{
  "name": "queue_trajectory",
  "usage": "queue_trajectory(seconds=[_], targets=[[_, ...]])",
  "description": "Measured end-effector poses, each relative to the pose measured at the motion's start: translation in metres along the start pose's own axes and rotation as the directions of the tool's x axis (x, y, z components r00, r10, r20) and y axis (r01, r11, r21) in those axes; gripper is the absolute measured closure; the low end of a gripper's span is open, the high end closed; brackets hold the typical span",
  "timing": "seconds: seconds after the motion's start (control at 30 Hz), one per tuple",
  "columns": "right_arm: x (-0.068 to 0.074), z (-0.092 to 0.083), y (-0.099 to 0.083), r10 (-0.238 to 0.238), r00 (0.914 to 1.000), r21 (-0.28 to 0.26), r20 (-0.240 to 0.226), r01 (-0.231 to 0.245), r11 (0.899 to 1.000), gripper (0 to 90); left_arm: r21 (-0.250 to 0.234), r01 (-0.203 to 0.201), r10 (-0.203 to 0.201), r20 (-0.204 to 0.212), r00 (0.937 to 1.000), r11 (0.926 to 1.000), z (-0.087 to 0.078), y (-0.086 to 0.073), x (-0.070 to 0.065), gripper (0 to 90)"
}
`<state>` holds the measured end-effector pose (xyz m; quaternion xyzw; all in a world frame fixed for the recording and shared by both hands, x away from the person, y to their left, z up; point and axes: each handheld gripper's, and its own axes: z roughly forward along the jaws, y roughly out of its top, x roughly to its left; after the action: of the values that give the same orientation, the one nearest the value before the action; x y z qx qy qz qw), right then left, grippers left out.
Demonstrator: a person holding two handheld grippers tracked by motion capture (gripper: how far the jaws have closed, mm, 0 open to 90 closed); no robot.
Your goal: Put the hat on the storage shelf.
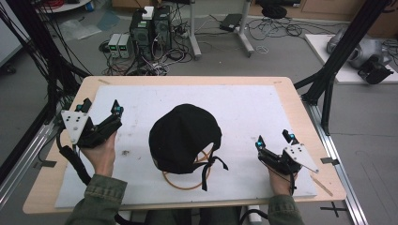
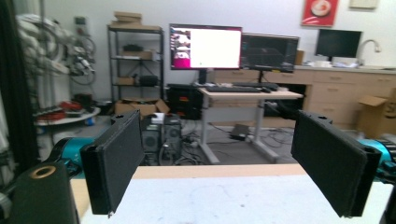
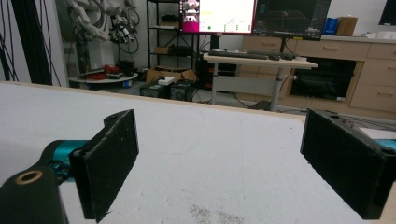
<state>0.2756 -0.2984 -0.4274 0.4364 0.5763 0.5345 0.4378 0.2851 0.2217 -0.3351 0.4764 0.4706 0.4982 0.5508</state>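
Observation:
A black cap (image 1: 184, 137) lies crown up in the middle of the white mat (image 1: 244, 108), its straps trailing toward the near edge. Under its near side sits a tan ring (image 1: 187, 185). My left gripper (image 1: 101, 108) is held to the left of the cap, raised and pointing away, its jaws wide apart with nothing between them (image 2: 229, 182). My right gripper (image 1: 275, 138) rests low over the mat at the right of the cap, also open and empty (image 3: 219, 172).
The mat covers a wooden table (image 1: 300, 112). Beyond the far edge are computer towers (image 1: 150, 28), cables and desk legs on the floor. A black frame post (image 1: 338, 56) stands at the right. Small dark specks (image 1: 126, 153) mark the mat near the left hand.

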Motion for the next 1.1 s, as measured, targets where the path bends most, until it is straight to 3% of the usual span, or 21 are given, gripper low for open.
queue_trajectory(seconds=[0.17, 0.4, 0.6, 0.9, 1.1], targets=[[-0.001, 0.000, 0.000, 0.000, 1.0000, -0.004, 0.003, 0.000, 1.000, 10.4, 0.008, 0.002, -0.002, -0.031, 0.9995, 1.0000, -0.001, -0.009, 0.006, 18.0], [-0.002, -0.001, 0.000, 0.013, 0.9999, -0.005, 0.011, -0.013, 1.000, 10.4, 0.008, 0.002, -0.002, -0.044, 0.9990, 1.0000, -0.003, -0.015, 0.011, 18.1], [-0.003, -0.001, 0.000, 0.019, 0.9997, -0.010, 0.014, -0.019, 1.000, 10.4, 0.021, -0.020, 0.022, -0.053, 0.9984, 0.9996, -0.004, -0.023, 0.012, 18.1], [-0.004, -0.002, -0.001, 0.040, 0.9991, -0.013, 0.017, -0.039, 0.999, 10.4, 0.056, -0.023, 0.029, -0.103, 0.9943, 0.9982, -0.007, -0.044, 0.017, 18.1], [-0.005, -0.003, -0.001, 0.052, 0.9985, -0.018, 0.018, -0.052, 0.998, 10.4, 0.086, 0.009, 0.002, -0.121, 0.9926, 0.9963, -0.012, -0.057, 0.020, 18.1]])
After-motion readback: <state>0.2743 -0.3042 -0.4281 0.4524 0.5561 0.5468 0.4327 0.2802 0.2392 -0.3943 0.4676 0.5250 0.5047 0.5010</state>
